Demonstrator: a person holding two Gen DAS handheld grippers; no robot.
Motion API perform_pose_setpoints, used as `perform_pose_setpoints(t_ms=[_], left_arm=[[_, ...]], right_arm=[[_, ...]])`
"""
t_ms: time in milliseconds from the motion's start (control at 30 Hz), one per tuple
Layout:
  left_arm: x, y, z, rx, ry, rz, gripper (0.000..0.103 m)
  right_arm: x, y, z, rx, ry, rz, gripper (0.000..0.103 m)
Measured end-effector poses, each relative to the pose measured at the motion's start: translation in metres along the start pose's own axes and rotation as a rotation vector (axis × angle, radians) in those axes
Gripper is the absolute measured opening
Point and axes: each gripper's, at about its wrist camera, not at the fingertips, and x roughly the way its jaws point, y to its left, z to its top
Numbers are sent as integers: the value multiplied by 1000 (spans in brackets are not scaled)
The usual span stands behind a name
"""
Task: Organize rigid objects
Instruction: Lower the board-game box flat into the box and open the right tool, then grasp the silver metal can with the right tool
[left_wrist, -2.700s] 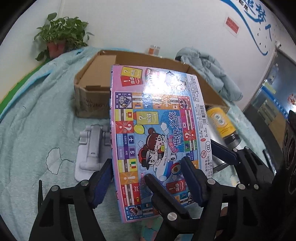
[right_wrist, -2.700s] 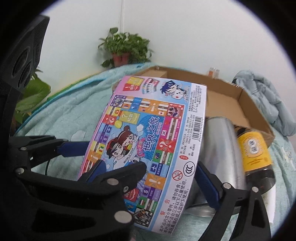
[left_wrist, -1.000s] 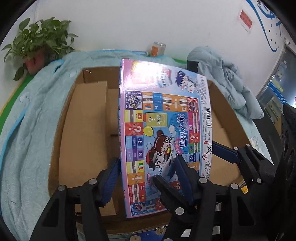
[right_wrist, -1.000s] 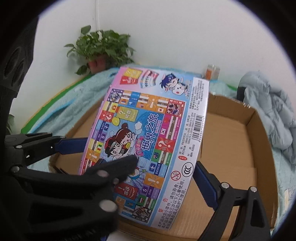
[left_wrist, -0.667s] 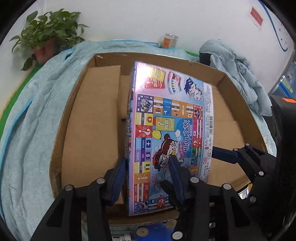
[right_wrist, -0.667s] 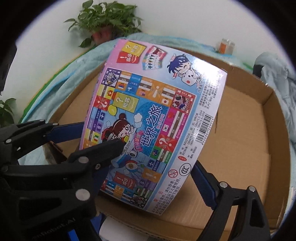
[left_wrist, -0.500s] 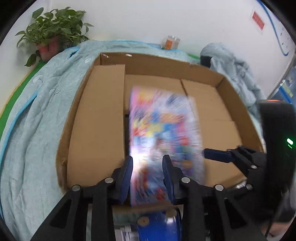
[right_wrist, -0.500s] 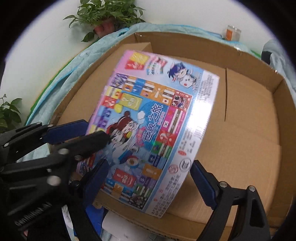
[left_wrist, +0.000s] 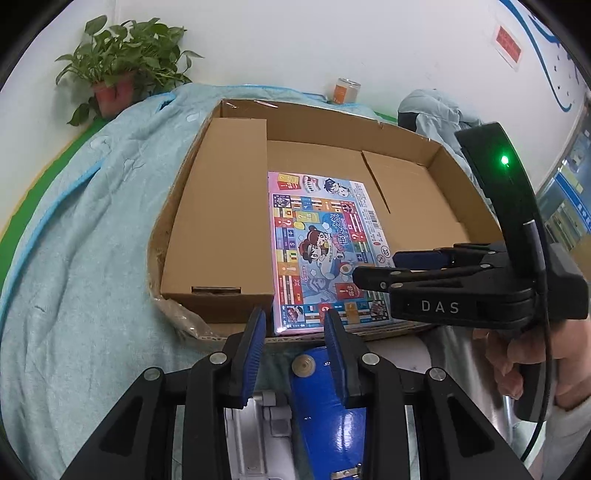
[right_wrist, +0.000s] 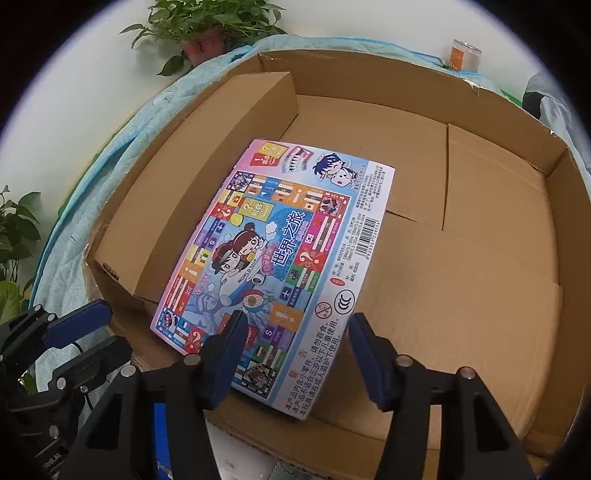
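A potted plant (left_wrist: 123, 79) is standing at the far left against the white wall, beside a light blue blanket (left_wrist: 74, 236) that is spreading under everything. On that blanket a large open cardboard box (left_wrist: 332, 122) is sitting, and along its left inner side a long plain carton (left_wrist: 225, 206) is lying flat. Just to the right of the carton, apparently touching it, the colourful board game box (left_wrist: 325, 247) is lying face up on the floor of the cardboard box, its near end close to the front wall. The left gripper (left_wrist: 293, 328) is hovering outside that front wall with its blue-padded fingers spread and gripping nothing. Below it a blue object (left_wrist: 325, 406) and a grey plastic piece (left_wrist: 255, 432) are lying on the blanket. Further right, the right gripper (right_wrist: 295, 339) is hanging over the near end of the board game box, its fingers spread apart with nothing between them. A small orange-labelled can (left_wrist: 345, 90) is standing by the wall, and a crumpled pale blue jacket (left_wrist: 432, 110) is lying at the far right.
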Motion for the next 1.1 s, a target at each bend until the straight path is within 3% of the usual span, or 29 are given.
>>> perform_pose_setpoints(t_ms=[100, 167, 233, 267, 300, 400, 433, 467, 533, 600, 667, 767, 833, 933, 967, 1033, 1100], left_arm=[[-4, -4, -4, 9, 2, 15, 30], [-7, -5, -5, 6, 16, 13, 30], [-3, -4, -9, -3, 65, -13, 30], [2, -3, -12, -9, 93, -16, 29], [4, -3, -17, 3, 89, 28, 29], [-25, -7, -25, 10, -64, 37, 27], [-47, -14, -30, 19, -160, 30, 36], [-64, -20, -35, 32, -230, 40, 61], [-92, -33, -48, 53, -362, 82, 101], [-112, -52, -65, 102, -469, 94, 103], [-112, -72, -77, 156, -431, 121, 103], [-103, -86, -95, 147, -394, 176, 103], [-91, -90, -101, 123, -337, 113, 103], [-79, -91, -109, 44, -267, 5, 103], [-75, -90, -110, 25, -247, -19, 103], [-68, -90, -112, 13, -204, -28, 103], [-64, -92, -117, 32, -171, -10, 103]], right_arm=[[-4, -7, 0, 26, -19, 45, 57], [-29, -13, -11, 78, -109, 33, 60], [-68, -12, -35, 81, -266, -56, 89], [-85, -13, -48, 90, -327, -87, 91], [-103, -14, -65, 103, -381, -109, 92], [-138, -20, -112, 152, -463, -129, 93], [-141, -18, -123, 150, -478, -137, 93], [-146, -18, -134, 147, -486, -145, 93], [-149, -15, -154, 147, -484, -147, 93], [-149, -12, -174, 171, -460, -126, 93], [-141, -14, -190, 215, -412, -59, 93], [-133, -20, -207, 266, -384, 10, 93], [-129, -24, -212, 290, -338, 54, 93], [-118, -31, -216, 362, -279, 213, 93], [-116, -33, -215, 369, -282, 214, 93], [-104, -35, -212, 377, -261, 214, 93], [-82, -39, -206, 429, -165, 237, 93]])
